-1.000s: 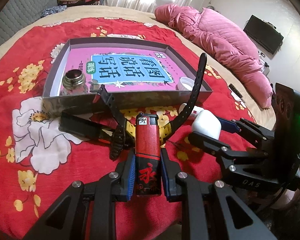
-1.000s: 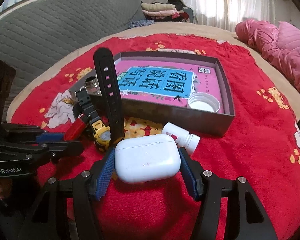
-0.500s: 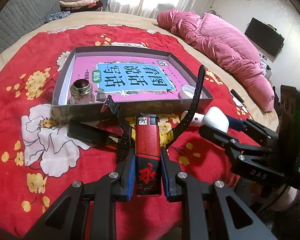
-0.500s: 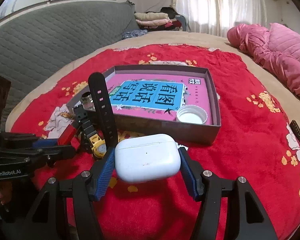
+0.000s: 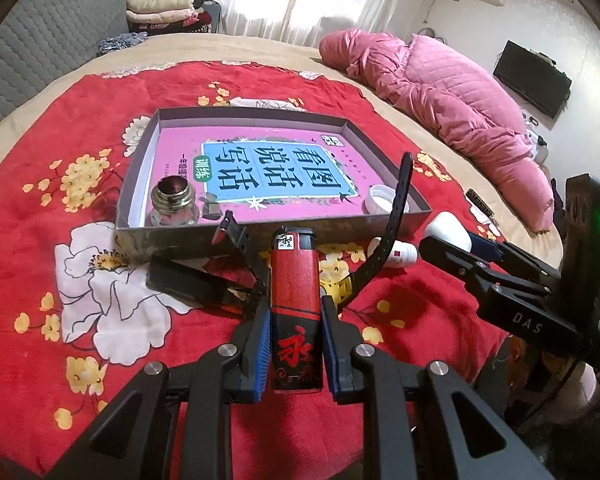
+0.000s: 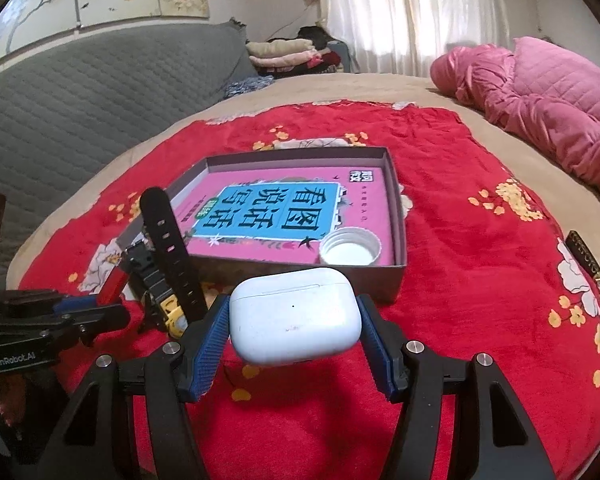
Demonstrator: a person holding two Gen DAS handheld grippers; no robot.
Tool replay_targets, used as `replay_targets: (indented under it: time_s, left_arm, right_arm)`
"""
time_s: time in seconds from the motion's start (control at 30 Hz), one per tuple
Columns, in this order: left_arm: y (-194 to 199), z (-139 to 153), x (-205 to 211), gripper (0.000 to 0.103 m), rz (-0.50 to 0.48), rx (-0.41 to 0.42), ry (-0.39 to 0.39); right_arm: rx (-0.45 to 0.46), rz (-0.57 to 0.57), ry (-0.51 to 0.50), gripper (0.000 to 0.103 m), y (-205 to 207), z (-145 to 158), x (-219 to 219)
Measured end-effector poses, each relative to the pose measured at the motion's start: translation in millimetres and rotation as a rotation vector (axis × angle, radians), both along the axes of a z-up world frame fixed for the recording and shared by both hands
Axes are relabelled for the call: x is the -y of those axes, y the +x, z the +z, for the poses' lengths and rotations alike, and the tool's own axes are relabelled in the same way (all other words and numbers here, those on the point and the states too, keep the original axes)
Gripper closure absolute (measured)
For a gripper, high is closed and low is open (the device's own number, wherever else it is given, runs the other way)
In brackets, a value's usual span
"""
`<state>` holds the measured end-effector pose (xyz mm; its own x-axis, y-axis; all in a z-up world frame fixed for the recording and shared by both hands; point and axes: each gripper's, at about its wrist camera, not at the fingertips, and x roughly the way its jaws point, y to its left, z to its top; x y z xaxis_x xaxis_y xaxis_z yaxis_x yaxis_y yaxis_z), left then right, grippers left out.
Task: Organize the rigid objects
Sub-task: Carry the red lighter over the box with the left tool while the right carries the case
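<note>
Now | lighter (image 5: 295, 304): red-black, upright in left claw (image 5: 294, 344) | earbud case (image 6: 294, 315): white

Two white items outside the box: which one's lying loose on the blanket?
The small white bottle, on its side on the red blanket just outside the box's front wall. The white earbud case is off the blanket, clamped in the right gripper.

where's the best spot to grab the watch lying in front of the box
Take the watch by the long strap, which stands up clear of the red cloth. Come from above and close across its thin flat faces; the yellow case lies low, crowded against the box and phone.
</note>
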<state>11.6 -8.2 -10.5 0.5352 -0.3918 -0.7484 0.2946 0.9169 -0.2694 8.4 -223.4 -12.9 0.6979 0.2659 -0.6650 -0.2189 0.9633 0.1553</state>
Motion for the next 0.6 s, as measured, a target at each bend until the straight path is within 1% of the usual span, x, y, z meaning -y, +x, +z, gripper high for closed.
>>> replay_targets:
  time_s: [0.23, 0.4, 0.6]
  left_arm:
    - [2.7, 9.0, -5.0, 0.08, 0.04, 0.03, -0.016]
    - [10.2, 12.2, -5.5, 0.08, 0.055, 0.033, -0.014]
    - [18.0, 17.4, -5.0, 0.08, 0.073, 0.057, -0.014]
  right_arm:
    - [0.026, -0.009, -0.006, 0.039, 0.3, 3.4, 2.8]
    - [0.028, -0.011, -0.005, 0.039, 0.7, 3.6, 2.8]
    - [0.028, -0.022, -0.009, 0.039, -0.1, 4.5, 2.7]
